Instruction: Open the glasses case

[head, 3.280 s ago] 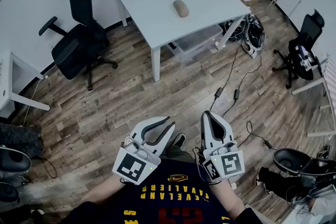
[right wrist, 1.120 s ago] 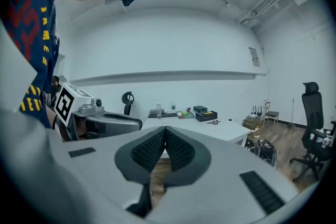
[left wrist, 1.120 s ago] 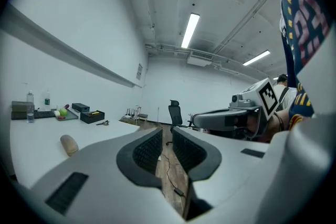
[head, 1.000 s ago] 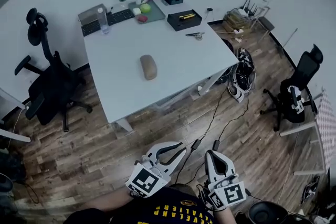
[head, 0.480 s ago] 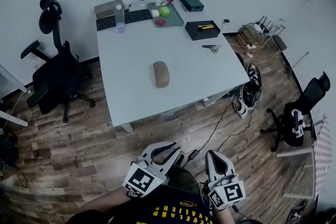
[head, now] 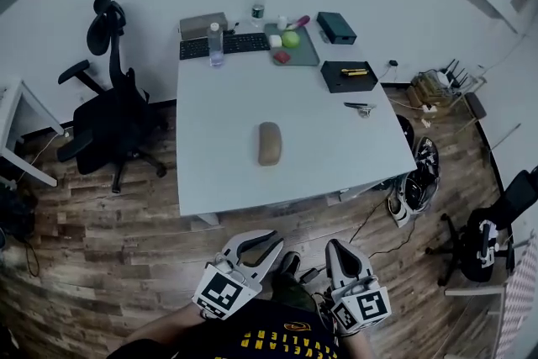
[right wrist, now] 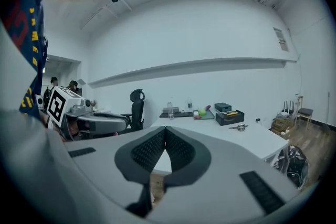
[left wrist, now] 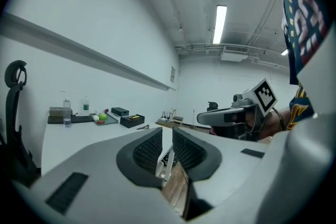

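Note:
The tan oblong glasses case [head: 269, 143] lies closed near the middle of the white table [head: 336, 164]. Both grippers hover low in the head view, over the wooden floor and short of the table's near edge, well apart from the case. My left gripper [head: 271, 246] has its jaws a narrow slit apart with nothing between them; the left gripper view shows that slit [left wrist: 167, 138]. My right gripper [head: 336, 248] is shut and empty, its pads meeting [right wrist: 165, 132]. In neither gripper view can I make out the case.
At the table's far end are a keyboard [head: 235, 44], a water bottle [head: 215, 42], a green tray [head: 301, 53] and two black boxes [head: 347, 76]. A black office chair [head: 113, 122] stands left of the table. Cables and bags [head: 416, 185] lie on the floor at right.
The table and case have shifted toward the middle of the head view and sit nearer the grippers. Both grippers have advanced toward the table. The jaws look unchanged.

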`<state>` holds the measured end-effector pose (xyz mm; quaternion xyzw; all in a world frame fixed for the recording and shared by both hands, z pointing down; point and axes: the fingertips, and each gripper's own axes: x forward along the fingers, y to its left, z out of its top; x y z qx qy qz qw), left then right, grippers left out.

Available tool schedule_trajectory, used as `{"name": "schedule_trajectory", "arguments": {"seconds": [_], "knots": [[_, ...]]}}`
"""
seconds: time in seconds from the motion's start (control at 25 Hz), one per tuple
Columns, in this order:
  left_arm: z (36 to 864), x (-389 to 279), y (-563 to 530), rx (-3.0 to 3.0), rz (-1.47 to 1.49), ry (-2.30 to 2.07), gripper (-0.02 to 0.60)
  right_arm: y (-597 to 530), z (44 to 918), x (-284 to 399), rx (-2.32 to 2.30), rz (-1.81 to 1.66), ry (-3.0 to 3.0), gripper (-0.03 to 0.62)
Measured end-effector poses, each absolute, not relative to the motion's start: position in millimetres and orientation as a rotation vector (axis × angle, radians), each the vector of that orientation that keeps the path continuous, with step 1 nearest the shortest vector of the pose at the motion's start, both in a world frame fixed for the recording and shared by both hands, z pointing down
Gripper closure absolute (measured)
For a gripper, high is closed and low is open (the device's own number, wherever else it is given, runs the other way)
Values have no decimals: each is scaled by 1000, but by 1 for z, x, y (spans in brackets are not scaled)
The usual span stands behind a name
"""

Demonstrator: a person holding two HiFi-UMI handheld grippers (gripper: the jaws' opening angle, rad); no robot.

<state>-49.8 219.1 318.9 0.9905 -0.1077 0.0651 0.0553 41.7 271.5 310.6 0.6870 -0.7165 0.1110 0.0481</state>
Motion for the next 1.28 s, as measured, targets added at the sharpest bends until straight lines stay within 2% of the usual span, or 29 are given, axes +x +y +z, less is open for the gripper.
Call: {"name": "schedule_trajectory", "arguments": {"seconds": [0.36,0.6,1.04,1.28], "knots": [[320,54,219,2996,261,-425,512,246,310,156,2005,347,-2297,580],[324,76,197,2961,329,-625,511,219,313,201,1896,369,-2385,580],[370,44,123,2787,448,-987,511,142,341,198,1637,425,-2470,580],[415,29,70,2550,392,-1048,509,85,347,182,1505,407,-2456,580]]}}
